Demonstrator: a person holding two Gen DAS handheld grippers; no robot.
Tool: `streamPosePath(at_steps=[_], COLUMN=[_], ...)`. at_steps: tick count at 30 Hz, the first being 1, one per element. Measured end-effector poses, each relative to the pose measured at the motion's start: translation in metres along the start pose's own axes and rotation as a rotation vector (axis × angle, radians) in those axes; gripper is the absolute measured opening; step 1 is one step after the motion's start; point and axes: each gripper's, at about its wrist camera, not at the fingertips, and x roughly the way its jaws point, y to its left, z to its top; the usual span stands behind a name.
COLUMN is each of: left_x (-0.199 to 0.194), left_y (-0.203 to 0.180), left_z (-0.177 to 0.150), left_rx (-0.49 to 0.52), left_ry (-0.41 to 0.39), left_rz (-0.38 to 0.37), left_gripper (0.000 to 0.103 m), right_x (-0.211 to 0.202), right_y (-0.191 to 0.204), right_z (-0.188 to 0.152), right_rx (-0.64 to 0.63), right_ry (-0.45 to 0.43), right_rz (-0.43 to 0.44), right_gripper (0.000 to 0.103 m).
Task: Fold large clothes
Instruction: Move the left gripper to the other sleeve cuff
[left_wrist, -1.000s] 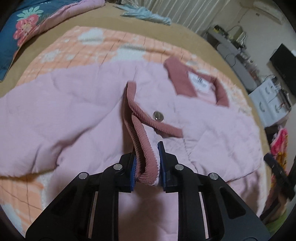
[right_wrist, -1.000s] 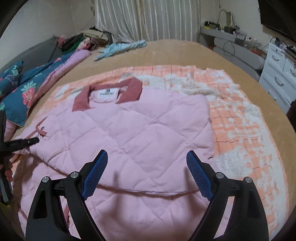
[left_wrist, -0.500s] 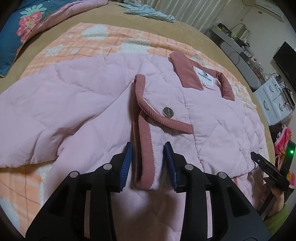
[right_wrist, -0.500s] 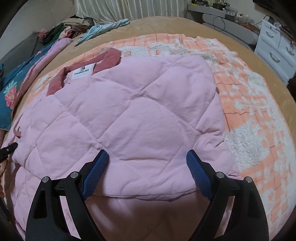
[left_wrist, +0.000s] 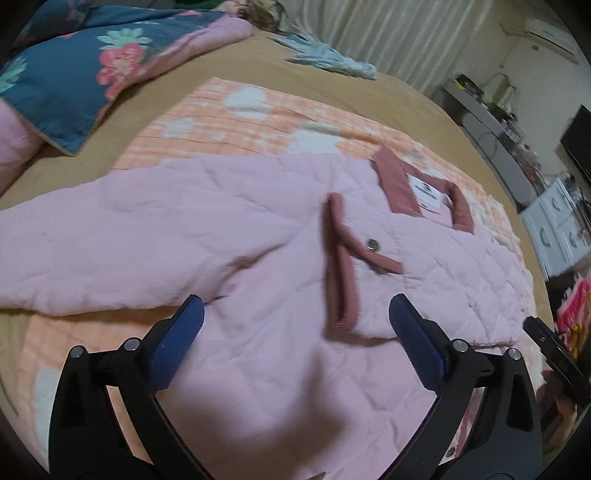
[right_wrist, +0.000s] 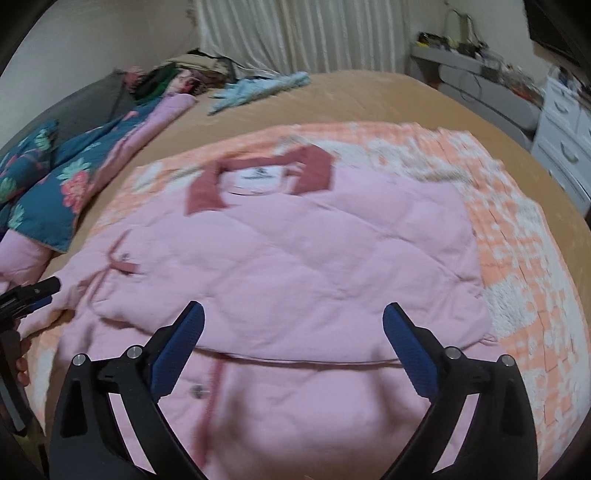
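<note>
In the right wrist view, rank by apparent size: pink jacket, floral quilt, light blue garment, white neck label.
1. pink jacket, largest by far.
2. floral quilt, partly cut off at the frame's edge.
3. light blue garment, though farther away, so unsure.
4. white neck label, smallest.

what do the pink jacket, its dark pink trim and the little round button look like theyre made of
Pink jacket: soft padded fabric, matte, judging by the stitched diamond quilting and puffy creases.
Dark pink trim: probably ribbed, corduroy-like cloth; blur makes that uncertain.
Button: likely a metal snap, as it is small, round and grey with a slight shine.
</note>
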Motion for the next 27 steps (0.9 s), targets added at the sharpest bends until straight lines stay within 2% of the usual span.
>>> streamPosePath(at_steps=[18,27], left_x=[-0.035,-0.035], left_y=[0.121,0.172], left_z=[-0.019,-0.023], left_rx=[-0.217,-0.34], left_ry=[-0.063,-0.081], left_rz=[0.171,0.201], left_gripper=[0.094,0.094], right_x=[-0.01,0.002], right_y=[0.163,0.227], right_z=[0.004,-0.002], right_rx=[-0.248,-0.34], right_ry=[-0.031,-0.017], right_rz=[0.136,0.182], right_gripper=[0.098,0.098])
